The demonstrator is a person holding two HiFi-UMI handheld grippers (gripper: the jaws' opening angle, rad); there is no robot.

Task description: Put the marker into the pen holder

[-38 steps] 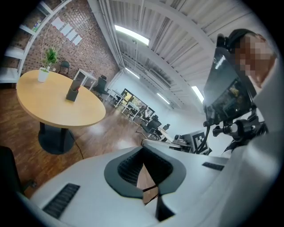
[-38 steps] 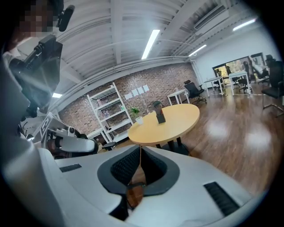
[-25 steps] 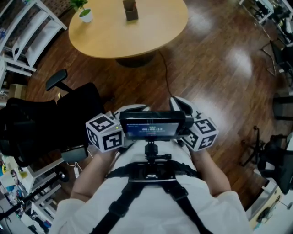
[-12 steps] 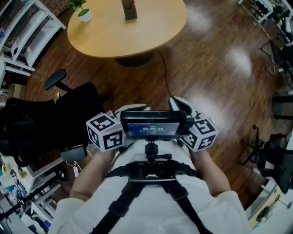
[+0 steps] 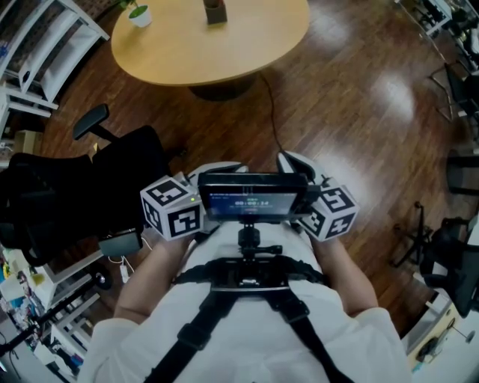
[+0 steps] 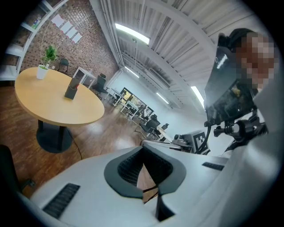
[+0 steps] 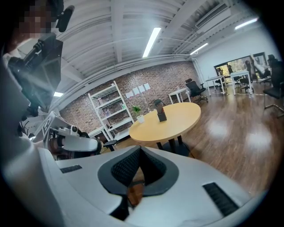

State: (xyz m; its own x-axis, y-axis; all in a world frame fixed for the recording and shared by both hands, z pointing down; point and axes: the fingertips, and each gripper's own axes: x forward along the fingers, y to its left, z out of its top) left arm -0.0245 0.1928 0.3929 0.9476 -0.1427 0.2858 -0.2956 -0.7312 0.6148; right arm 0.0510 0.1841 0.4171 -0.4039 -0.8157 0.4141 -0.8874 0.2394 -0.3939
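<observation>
The dark pen holder [image 5: 215, 13] stands far off on the round wooden table [image 5: 224, 52]. The left gripper view shows the pen holder [image 6: 71, 90] too, and so does the right gripper view, as a pen holder [image 7: 162, 115] on the table top. I cannot make out a marker in any view. My left gripper [image 5: 218, 167] and right gripper [image 5: 293, 162] are held close to the person's chest, over the floor and well short of the table. In the left gripper view the left gripper [image 6: 143, 154] has its jaws together with nothing in them. The right gripper [image 7: 140, 153] is likewise shut and empty.
A small potted plant [image 5: 139, 13] sits at the table's left edge. A black office chair [image 5: 90, 187] stands to my left, white shelving [image 5: 37, 45] beyond it. A cable [image 5: 271, 120] runs over the wooden floor from the table's base. More chairs [image 5: 449, 254] are at right.
The head view has tipped slightly, so the table sits a little higher in the picture. Both grippers stay by the chest, still shut.
</observation>
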